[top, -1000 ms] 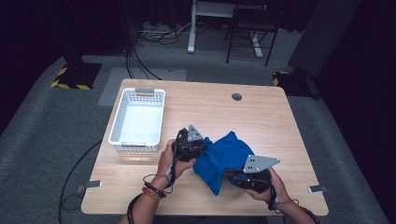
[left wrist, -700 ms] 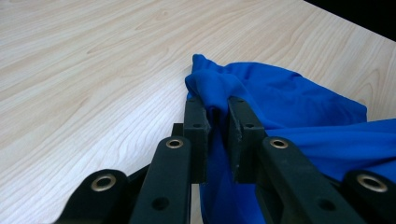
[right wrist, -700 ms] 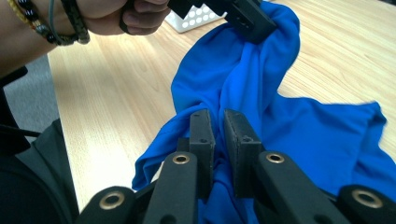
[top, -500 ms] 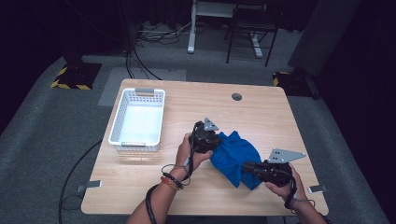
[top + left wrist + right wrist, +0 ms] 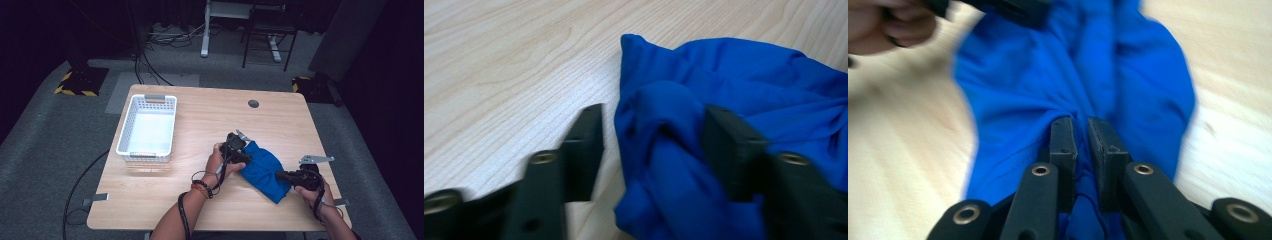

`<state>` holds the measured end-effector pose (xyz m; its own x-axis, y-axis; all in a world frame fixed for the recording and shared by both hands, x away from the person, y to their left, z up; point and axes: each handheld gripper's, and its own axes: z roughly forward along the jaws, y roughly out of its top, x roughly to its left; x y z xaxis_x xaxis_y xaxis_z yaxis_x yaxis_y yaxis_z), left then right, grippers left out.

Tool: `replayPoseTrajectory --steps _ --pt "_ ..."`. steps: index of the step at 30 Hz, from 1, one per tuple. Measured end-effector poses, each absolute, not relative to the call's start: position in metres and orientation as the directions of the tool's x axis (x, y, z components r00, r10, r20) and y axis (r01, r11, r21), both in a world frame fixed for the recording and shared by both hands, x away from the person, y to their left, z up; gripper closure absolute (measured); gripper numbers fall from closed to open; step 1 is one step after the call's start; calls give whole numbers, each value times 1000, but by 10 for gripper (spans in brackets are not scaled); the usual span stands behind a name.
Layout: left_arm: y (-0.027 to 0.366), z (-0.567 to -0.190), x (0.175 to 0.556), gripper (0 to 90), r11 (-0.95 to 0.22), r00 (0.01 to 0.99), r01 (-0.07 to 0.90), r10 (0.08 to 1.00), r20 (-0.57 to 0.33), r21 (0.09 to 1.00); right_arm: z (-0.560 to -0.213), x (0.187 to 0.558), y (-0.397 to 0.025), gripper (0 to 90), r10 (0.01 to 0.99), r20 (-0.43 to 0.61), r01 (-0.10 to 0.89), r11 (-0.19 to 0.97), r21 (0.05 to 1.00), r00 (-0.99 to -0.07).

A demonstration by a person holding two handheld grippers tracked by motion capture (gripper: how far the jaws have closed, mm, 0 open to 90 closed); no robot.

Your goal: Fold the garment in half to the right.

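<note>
Blue fabric: a crumpled blue cloth (image 5: 263,170) lies on the wooden tabletop (image 5: 200,125), toward the person's right, between the two grippers and well apart from the basket.
Left gripper: the left gripper (image 5: 651,137) stands apart, one jaw on bare wood, the other pressed into the cloth, with a bunched fold between them; it looks set to close on that fold.
Right gripper: the right gripper (image 5: 1082,132) is clamped on a pinch of the cloth at its near edge, jaws almost together with a thin ridge of fabric between them.
Why held so: with one end pinned and the other about to be taken, the likely aim is to lift or spread the cloth with both hands.
Basket: a white slotted basket (image 5: 131,131) sits on the left side of the tabletop, a plausible place for the cloth.
Writing: no brand, label or text can be read on the cloth, basket or grippers.
</note>
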<state>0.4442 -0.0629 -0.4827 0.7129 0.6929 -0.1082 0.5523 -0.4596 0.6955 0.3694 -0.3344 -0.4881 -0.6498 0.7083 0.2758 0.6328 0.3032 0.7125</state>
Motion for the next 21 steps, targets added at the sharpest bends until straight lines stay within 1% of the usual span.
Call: replayPoseTrajectory --steps 1,4,5,6,8,10,11,12,13,14,15,16,18,19,21 --pt "-61 -484 445 324 -447 707 565 696 -128 693 -491 371 -336 822 718 276 645 305 700 -639" --pt "-51 -481 442 258 -415 715 563 678 -170 715 -496 373 -342 810 726 280 654 299 695 -628" --pt "-48 -480 440 244 -415 721 557 672 -170 719 -495 373 -344 786 732 271 653 300 696 -625" --pt "-43 -479 437 239 -409 724 554 667 -176 725 -494 373 -344 747 735 260 647 304 700 -626" --pt "-34 -475 432 237 -384 720 549 668 -187 742 -491 371 -345 749 733 232 629 325 706 -639" --pt "-22 -470 428 238 -328 715 557 656 -241 763 -489 369 -345 745 738 209 620 339 708 -642" --pt "-16 -467 426 238 -311 712 555 657 -247 772 -489 368 -345 741 738 209 619 338 709 -642" --pt "-12 -463 424 238 -316 705 543 674 -218 778 -489 368 -345 722 737 204 616 342 709 -644" --pt "-8 -461 421 238 -332 700 528 691 -179 782 -488 368 -344 679 738 191 611 351 710 -647" --pt "-4 -460 416 238 -352 707 513 690 -153 783 -487 367 -344 593 746 172 608 361 707 -643" --pt "-1 -459 411 238 -370 719 504 680 -142 780 -486 368 -344 538 757 151 609 372 701 -636" --pt "0 -460 406 234 -397 730 493 672 -120 774 -485 368 -344 541 761 141 610 378 697 -633" --pt "3 -464 392 229 -458 750 466 659 -63 757 -482 367 -347 514 764 136 602 372 706 -631" --pt "5 -468 385 229 -489 767 451 640 -43 747 -481 366 -347 487 767 130 598 369 712 -628" --pt "9 -475 370 215 -532 792 427 610 -20 731 -477 363 -347 465 774 100 585 379 717 -625"
